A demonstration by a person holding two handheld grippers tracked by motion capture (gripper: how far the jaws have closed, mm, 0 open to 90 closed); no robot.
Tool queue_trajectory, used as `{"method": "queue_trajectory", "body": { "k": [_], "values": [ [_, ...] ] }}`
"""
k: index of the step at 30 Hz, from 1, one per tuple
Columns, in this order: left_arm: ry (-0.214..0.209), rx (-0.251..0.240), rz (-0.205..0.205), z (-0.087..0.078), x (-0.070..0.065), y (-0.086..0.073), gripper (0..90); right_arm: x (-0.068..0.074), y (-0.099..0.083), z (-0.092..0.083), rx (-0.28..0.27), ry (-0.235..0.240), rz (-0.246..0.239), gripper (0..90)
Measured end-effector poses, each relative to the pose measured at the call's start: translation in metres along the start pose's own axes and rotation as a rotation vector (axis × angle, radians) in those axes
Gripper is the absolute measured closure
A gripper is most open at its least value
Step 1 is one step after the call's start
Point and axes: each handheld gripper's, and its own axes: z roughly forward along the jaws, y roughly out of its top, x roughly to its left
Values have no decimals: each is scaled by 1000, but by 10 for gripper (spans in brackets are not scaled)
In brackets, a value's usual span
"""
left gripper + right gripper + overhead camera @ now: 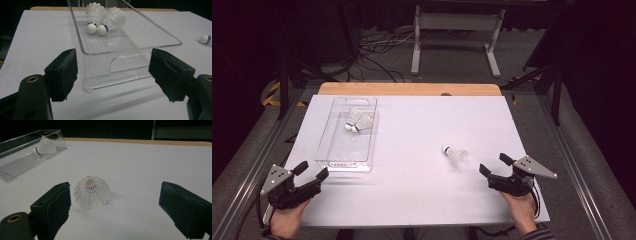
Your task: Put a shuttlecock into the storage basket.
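Observation:
A clear plastic tray (337,159) lies on the left of the white table, with two white shuttlecocks (358,121) at its far end. A third shuttlecock (456,155) lies loose on the table at the right. My left gripper (310,170) is open just short of the tray's near end (130,48), where the two shuttlecocks (105,18) lie beyond. My right gripper (494,164) is open, a little right of the loose shuttlecock (91,192), whose feathered skirt faces it.
The white table top (422,185) ends at a wooden strip (409,89) along the far edge. Beyond stand a white metal frame (457,30) and floor cables. Open surface lies between the tray and the loose shuttlecock.

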Motion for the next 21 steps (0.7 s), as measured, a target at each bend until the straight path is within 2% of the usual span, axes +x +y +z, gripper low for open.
{"method": "queue_trajectory", "body": {
  "k": [3, 21],
  "values": [
    [7, 8, 15, 2, 0, 0, 242, -1, 1, 3, 2, 3, -5, 108],
    [-6, 4, 10, 2, -1, 0, 242, 3, 16, 23, -13, 24, -21, 105]
  ]
}}
